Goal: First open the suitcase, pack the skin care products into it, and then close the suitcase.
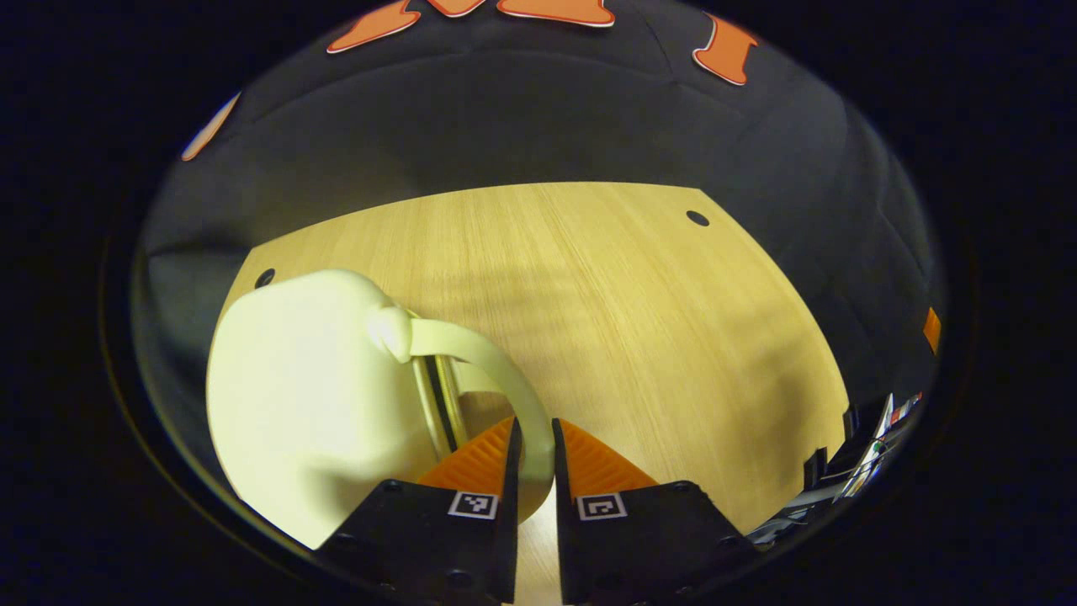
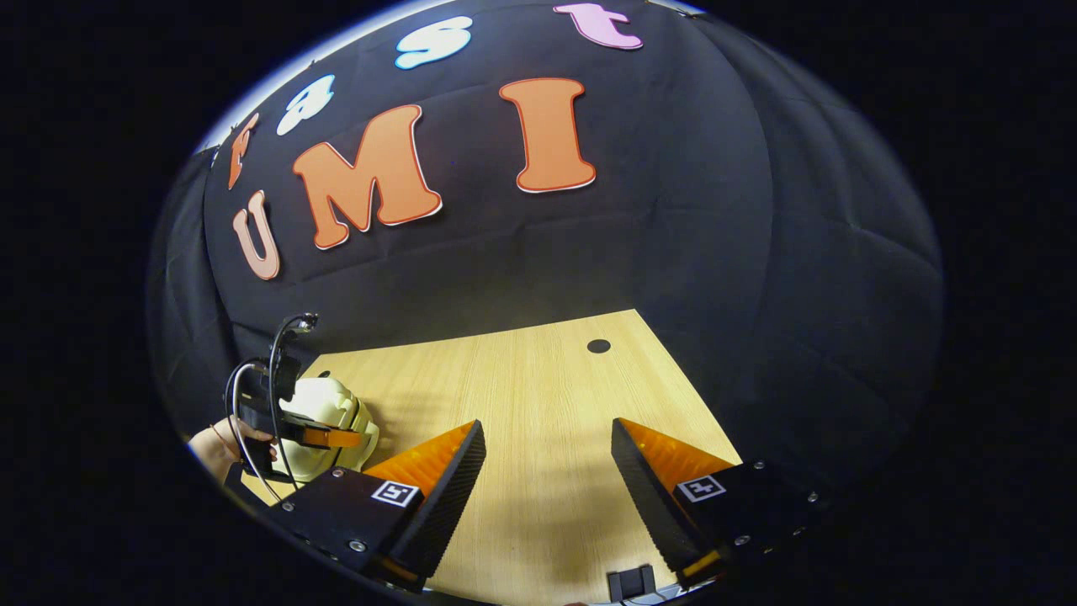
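A small cream suitcase [image 1: 294, 396] stands on the wooden table [image 1: 631, 295] at the left of the left gripper view, its two shells together along a dark seam. Its curved handle [image 1: 480, 353] runs down between my left gripper's fingers, and the left gripper [image 1: 534, 425] is shut on it. In the right gripper view my right gripper [image 2: 547, 438] hangs open over bare table [image 2: 538, 379], nothing between its fingers. Far to its left sits the suitcase [image 2: 336, 404], with the left gripper [image 2: 332, 438] against it and a hand [image 2: 214, 446] holding that gripper.
The table has round holes near its far corners [image 1: 697, 218] [image 2: 598, 346]. Black cloth walls close in behind and beside it. Some equipment [image 1: 867, 446] stands past the table's right edge in the left gripper view.
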